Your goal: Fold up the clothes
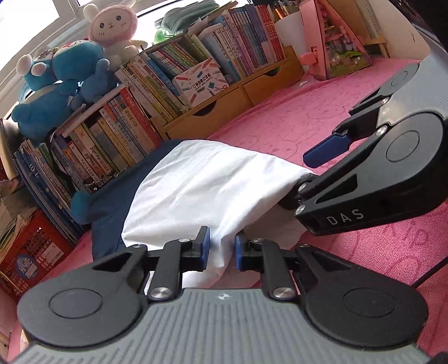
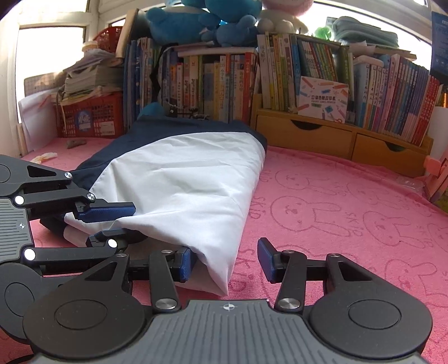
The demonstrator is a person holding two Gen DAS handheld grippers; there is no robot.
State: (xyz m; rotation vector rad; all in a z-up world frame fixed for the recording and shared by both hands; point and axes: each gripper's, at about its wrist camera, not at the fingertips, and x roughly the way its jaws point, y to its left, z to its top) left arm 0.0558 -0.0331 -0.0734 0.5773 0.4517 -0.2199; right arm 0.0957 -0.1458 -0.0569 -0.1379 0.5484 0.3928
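I am looking across a bench covered by a pink towel-like cloth printed with rabbit outlines, backed by a long row of upright books against bright windows. I count two wooden drawers under the right-hand book rack, one label-printer box standing among the spines, one red plastic crate with papers stacked on top, and on top of the books one pink rabbit plush and what I read as two blue plush toys, though they overlap. One garment lies on the cloth, a white and navy garment, part-folded, its navy side toward the books and its white side toward me. My left gripper has its jaws narrow, the blue pads pinching a bunched fold of the white near edge. My right gripper stands with its jaws at a middling width: the left pad touches the white corner, the right pad is apart from it over bare pink cloth, so nothing is clamped. The two grippers sit just beside each other at the garment's near end.
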